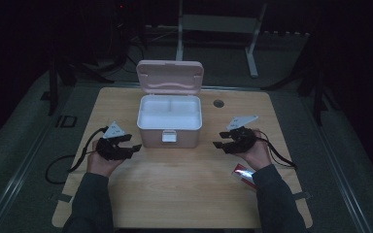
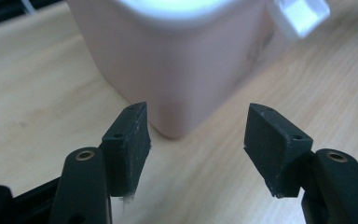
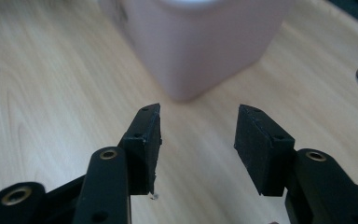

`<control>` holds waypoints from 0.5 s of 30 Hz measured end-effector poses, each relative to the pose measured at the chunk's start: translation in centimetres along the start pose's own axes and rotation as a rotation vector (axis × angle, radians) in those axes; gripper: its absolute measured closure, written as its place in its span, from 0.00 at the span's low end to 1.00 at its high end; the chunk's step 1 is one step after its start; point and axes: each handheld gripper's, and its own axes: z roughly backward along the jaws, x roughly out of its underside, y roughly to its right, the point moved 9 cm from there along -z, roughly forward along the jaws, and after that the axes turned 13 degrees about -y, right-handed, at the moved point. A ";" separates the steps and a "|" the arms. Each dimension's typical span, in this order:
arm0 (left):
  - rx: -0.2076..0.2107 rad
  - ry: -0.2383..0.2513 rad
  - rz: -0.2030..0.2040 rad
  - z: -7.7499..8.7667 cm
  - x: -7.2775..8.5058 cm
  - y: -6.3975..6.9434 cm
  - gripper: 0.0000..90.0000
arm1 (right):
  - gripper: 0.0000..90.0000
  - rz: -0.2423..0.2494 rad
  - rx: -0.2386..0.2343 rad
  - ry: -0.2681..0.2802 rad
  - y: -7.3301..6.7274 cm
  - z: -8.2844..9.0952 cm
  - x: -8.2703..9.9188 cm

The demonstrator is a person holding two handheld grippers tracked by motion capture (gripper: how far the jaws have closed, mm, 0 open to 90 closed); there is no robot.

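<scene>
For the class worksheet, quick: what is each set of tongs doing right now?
Left tongs: open, holding nothing, facing the pink box.
Right tongs: open, holding nothing.

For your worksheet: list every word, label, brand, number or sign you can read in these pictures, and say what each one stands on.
"ID": pale letters on the dark floor mat left of the table.
Red and white packet by the person's right sleeve: any print is too small and blurred to read.
Pink box: no readable text.
</scene>
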 end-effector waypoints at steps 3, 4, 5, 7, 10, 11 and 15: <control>-0.009 0.014 -0.004 0.7 -1.3 -0.6 0.43 | 0.54 -0.004 0.010 0.011 0.3 0.0 -1.3; -0.012 0.017 0.005 0.9 -1.8 -0.8 0.43 | 0.54 -0.006 0.009 0.015 0.4 0.1 -1.7; -0.019 0.018 0.009 1.0 -2.1 -0.9 0.43 | 0.53 -0.008 0.001 0.021 0.5 0.1 -2.2; -0.019 0.023 0.016 1.3 -3.1 -1.2 0.43 | 0.53 -0.013 0.010 0.025 0.8 0.2 -2.9; -0.026 0.035 0.029 1.6 -4.4 -1.8 0.43 | 0.52 -0.034 0.006 0.048 1.2 0.2 -4.3; -0.025 0.040 0.030 1.6 -4.7 -1.9 0.42 | 0.51 -0.038 0.007 0.047 1.2 0.2 -4.7; -0.027 0.035 0.043 1.0 -5.7 -2.4 0.42 | 0.51 -0.042 0.007 0.057 1.4 -0.4 -6.1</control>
